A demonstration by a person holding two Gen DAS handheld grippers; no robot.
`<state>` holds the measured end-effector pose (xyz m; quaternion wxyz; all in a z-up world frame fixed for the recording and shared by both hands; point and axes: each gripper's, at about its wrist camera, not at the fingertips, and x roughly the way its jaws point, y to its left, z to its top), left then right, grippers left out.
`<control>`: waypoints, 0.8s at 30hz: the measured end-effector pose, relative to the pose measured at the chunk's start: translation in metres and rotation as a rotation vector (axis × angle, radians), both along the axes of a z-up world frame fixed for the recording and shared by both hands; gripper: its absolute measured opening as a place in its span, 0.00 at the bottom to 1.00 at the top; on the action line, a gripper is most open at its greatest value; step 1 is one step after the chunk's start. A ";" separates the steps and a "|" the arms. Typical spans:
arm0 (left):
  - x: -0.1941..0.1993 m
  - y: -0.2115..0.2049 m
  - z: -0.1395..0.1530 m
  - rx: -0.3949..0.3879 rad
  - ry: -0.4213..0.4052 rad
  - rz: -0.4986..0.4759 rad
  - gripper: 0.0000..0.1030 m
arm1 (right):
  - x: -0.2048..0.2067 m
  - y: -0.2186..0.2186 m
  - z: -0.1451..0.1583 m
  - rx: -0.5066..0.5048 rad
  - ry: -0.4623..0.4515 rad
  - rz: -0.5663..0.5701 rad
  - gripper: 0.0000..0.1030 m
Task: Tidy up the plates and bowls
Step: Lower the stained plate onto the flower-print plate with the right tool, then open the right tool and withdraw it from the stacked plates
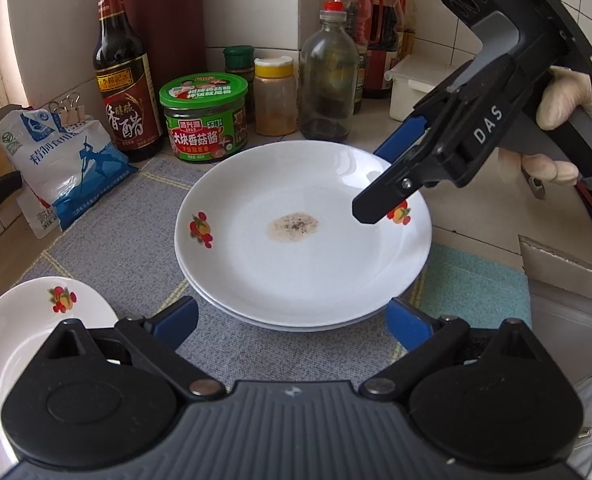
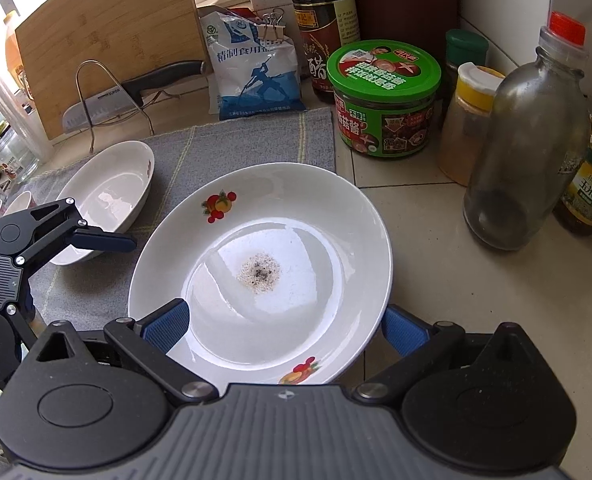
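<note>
Right gripper (image 1: 380, 184) spread wide over the far rim of the top plate (image 1: 302, 240), not gripping; lower plate (image 1: 296, 326) mostly hidden beneath. Left gripper (image 1: 292, 320) also spread, empty, at the stack's near edge on the grey mat (image 1: 128, 240). Another plate (image 1: 28, 332) cut off at left; bottles and jars crowd the back.

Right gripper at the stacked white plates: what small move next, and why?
Probably close the right gripper on the top white fruit-print plate. Its jaws are open astride the near rim, and the plate rests on another plate, so nothing is held yet.
</note>
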<state>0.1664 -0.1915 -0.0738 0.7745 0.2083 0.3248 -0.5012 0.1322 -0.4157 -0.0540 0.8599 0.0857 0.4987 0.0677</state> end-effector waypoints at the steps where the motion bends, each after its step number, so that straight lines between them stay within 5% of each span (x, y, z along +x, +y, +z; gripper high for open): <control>1: 0.000 0.001 0.001 -0.002 -0.001 0.006 0.97 | -0.002 -0.001 0.000 0.000 -0.009 0.001 1.00; 13: -0.022 0.036 0.018 -0.002 -0.022 0.197 0.97 | -0.023 0.039 0.019 -0.110 -0.148 0.058 1.00; 19: -0.029 0.075 0.022 -0.017 -0.025 0.362 0.98 | -0.027 0.075 0.025 -0.152 -0.224 0.104 1.00; 24: -0.027 0.109 0.007 0.043 -0.052 0.518 0.98 | -0.026 0.103 0.025 -0.139 -0.250 0.132 1.00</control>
